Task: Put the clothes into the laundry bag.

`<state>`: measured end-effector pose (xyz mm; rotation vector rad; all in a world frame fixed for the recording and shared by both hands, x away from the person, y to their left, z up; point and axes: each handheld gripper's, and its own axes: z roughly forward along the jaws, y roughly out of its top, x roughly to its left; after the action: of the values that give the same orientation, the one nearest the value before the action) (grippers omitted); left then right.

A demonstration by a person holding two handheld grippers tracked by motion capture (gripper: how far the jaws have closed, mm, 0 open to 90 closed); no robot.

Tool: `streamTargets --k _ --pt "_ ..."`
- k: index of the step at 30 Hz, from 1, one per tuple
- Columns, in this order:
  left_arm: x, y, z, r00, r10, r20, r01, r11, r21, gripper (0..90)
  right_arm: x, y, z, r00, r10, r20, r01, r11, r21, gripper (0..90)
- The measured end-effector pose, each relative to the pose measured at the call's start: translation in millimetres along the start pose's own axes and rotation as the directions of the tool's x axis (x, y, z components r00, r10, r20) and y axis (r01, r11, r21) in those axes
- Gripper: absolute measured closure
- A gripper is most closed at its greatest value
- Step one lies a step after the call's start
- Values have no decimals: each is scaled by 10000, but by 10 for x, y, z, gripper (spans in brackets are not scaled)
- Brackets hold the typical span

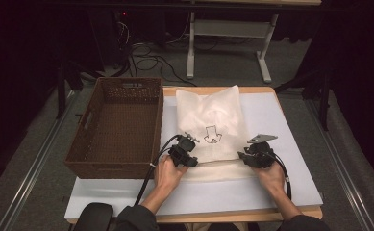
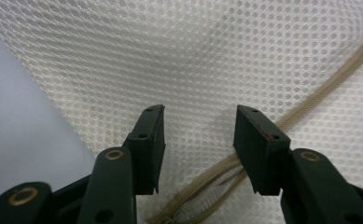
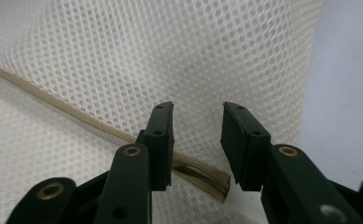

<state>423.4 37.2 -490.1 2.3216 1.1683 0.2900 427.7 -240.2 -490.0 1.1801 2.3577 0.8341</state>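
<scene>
both tools (image 2: pixel 198 140) (image 3: pixel 197 140) open over white mesh bag (image 1: pixel 213 120)

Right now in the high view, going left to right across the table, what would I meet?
Brown woven wicker basket → left gripper, jaws apart over the bag's near left corner → white mesh zip bag with a small black drawing → right gripper, jaws apart at its near right corner → bare pale-blue tabletop.

Wicker basket (image 1: pixel 115 127) walls off table's (image 1: pixel 280 125) left.
</scene>
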Motion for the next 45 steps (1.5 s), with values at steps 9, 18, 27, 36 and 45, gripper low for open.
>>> streamTargets --k 9,18,27,36,45 --pt "-104 -34 -267 9956 486 798 -413 9950 -904 476 60 0 -296 9998 77 -210 -98 9946 -1038 554" --pt "-92 -247 -597 9877 689 1405 -435 9834 -1764 472 181 -59 -545 9957 12 -921 -187 9818 -1889 527" --pt "-141 -483 -764 9797 896 1794 -462 9715 -2326 462 353 -126 -697 9893 -30 -1460 -304 9737 -2256 507" --pt "-165 -705 -798 9813 820 1741 -333 9634 -2660 445 526 -198 -718 9861 -224 -1649 -153 9746 -2236 499" --pt "-152 -800 -746 9813 761 1771 -255 9620 -2720 433 668 -287 -669 9851 -485 -1651 128 9775 -2104 498"
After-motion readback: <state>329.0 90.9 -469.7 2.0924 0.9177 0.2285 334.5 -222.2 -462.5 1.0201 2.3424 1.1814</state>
